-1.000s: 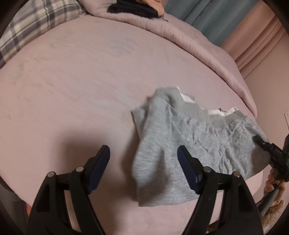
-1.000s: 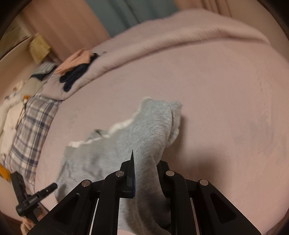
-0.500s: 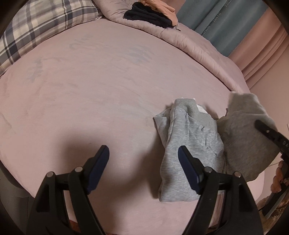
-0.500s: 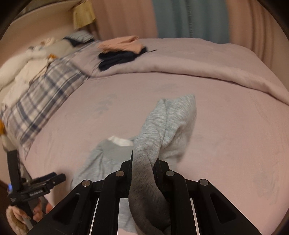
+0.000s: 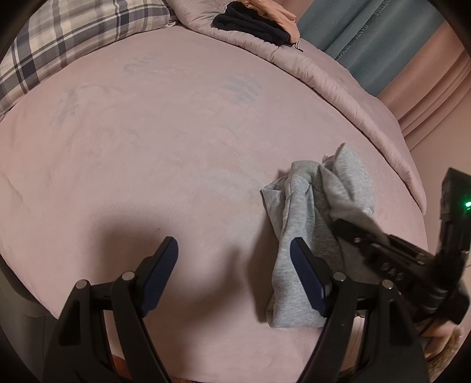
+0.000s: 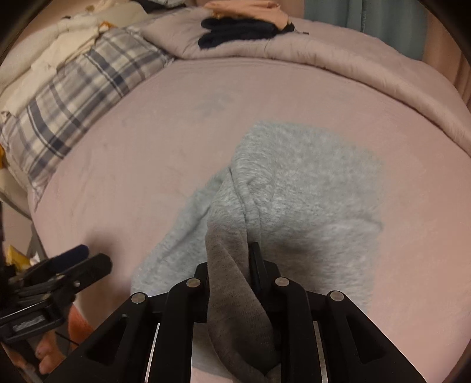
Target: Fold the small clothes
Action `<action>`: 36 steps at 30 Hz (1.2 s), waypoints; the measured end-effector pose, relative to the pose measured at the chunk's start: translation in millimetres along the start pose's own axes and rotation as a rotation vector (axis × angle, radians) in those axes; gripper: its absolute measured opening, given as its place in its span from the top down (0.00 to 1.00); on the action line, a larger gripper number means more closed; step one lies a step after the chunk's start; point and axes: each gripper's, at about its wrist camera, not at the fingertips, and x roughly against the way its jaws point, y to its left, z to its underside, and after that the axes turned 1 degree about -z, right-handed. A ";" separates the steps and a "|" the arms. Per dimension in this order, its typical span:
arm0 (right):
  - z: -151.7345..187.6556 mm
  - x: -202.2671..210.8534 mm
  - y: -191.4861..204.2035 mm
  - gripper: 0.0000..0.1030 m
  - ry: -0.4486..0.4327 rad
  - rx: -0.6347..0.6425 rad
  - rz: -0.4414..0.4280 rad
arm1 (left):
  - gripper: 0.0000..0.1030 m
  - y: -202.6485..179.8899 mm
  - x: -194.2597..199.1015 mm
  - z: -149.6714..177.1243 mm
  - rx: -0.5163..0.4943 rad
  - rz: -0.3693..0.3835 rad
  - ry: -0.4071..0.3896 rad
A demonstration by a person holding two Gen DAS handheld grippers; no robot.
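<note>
On the pink bed (image 5: pixel 164 165): grey sweatpants (image 5: pixel 297 235), part-folded, one layer doubled over, edges uneven, final folds pending. Right hand-held gripper (image 6: pixel 232 265), jaws just easing apart, cloth between them; left hand-held gripper (image 5: pixel 234 274) spread, empty, beside garment. Plaid pillow (image 5: pixel 67 38), dark clothes (image 5: pixel 253 25) on duvet (image 5: pixel 323 76); nothing obstructs.

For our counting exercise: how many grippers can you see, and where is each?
2. The left gripper hangs open over the pink bed. The right gripper is beside it, with the grey garment between its jaws.
</note>
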 end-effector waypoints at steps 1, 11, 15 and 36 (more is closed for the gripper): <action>0.5 -1.1 0.9 0.80 -0.001 -0.002 -0.004 | 0.24 -0.5 0.5 0.6 0.000 0.002 0.002; 6.6 58.7 -29.6 0.37 -0.111 -0.104 -0.211 | 0.22 -13.6 9.6 -3.6 -0.007 0.081 0.005; 17.3 74.4 -65.1 0.32 -0.165 -0.203 -0.187 | 0.19 -32.7 13.2 -8.2 -0.045 0.146 0.005; 68.5 58.1 -135.4 0.32 -0.109 -0.425 -0.025 | 0.85 -100.8 -59.7 1.3 -0.057 0.310 0.233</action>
